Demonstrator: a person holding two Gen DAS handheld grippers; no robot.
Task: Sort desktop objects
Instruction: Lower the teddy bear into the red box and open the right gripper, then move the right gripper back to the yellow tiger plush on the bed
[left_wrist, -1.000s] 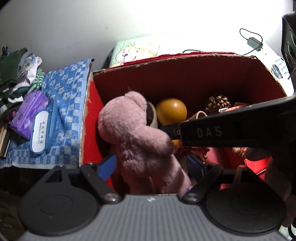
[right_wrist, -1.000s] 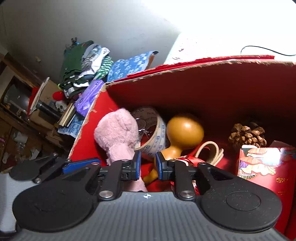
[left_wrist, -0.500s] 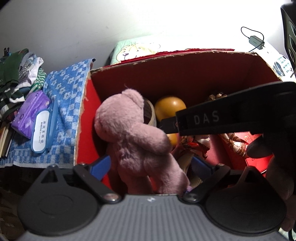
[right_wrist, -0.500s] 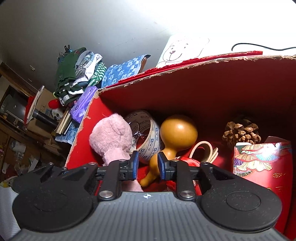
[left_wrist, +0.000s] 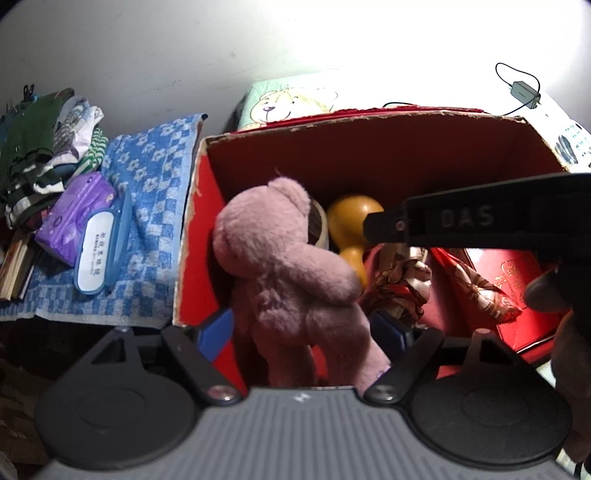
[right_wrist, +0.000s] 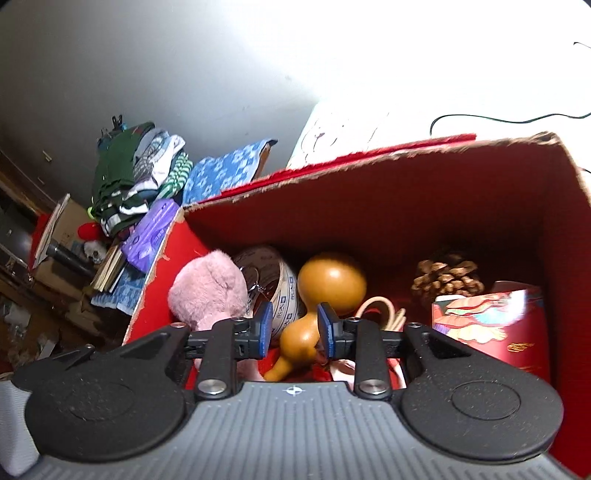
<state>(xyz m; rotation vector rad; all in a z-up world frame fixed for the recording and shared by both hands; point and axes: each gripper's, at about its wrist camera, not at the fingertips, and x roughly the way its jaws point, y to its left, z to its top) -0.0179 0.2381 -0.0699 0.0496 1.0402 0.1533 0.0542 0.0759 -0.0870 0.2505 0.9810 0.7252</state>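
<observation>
Currently: bear (left_wrist: 291, 273) stands at the left end of the red box (left_wrist: 369, 147), between the spread, unclenched left gripper (left_wrist: 303, 328) fingers. Right gripper (right_wrist: 294, 328) parted around the gourd (right_wrist: 325, 291) neck, not gripping. Next, likely: withdraw upward. Right view alone shows the pinecone (right_wrist: 447, 280); left view alone shows the tissue pack (left_wrist: 74, 214).

Pink plush bear (left_wrist: 291, 273) between parted hand-held gripper (left_wrist: 303, 328) fingers, over red box (left_wrist: 369, 147).

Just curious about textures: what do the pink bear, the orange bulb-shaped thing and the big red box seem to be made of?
Pink bear: soft plush, fuzzy nap. Orange gourd: likely dried gourd or varnished wood; smooth, glossy highlight. Red box: cardboard, with frayed brown edges.
</observation>
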